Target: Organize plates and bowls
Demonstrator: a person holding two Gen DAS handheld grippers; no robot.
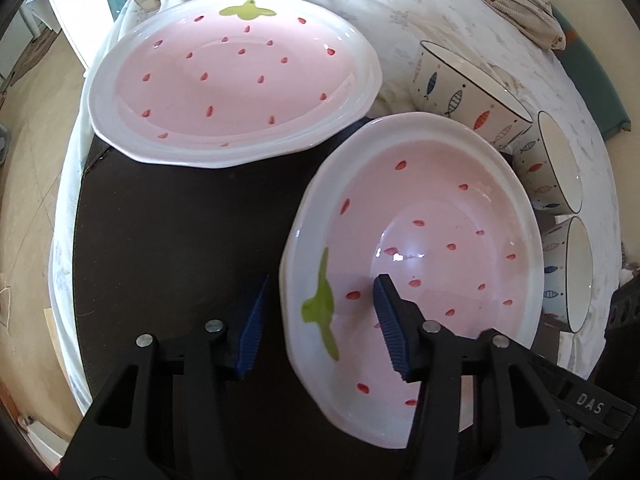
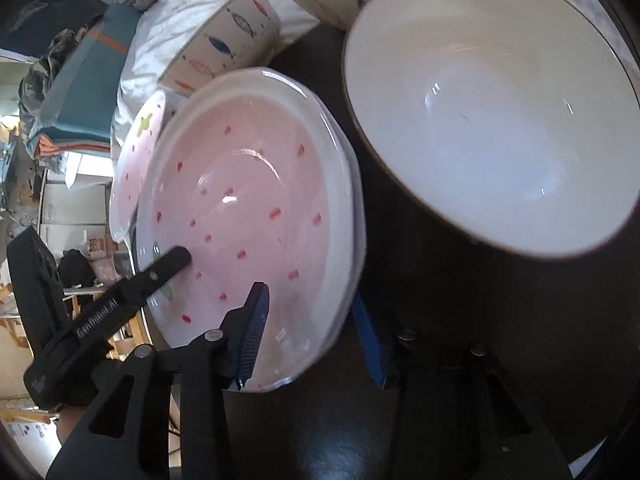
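Here the dark table carries two pink strawberry plates. The near plate has its rim between the pads of both the left gripper and the right gripper, neither visibly pressing. Three fish-pattern bowls stand beside. Lettering "DAS" is readable.

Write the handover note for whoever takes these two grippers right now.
Left gripper: open, jaws astride the leaf-side rim of the near strawberry plate; a gap shows at the outer pad.
Right gripper: jaws astride another part of the same plate's rim; whether the pads press cannot be told.
The far strawberry plate lies alone at the far edge of the dark table.
The fish-pattern bowls sit separately beside the near plate: far bowl, middle bowl, near bowl.
Done: nothing stacked yet.
Left: stack the plates, nest the bowls.
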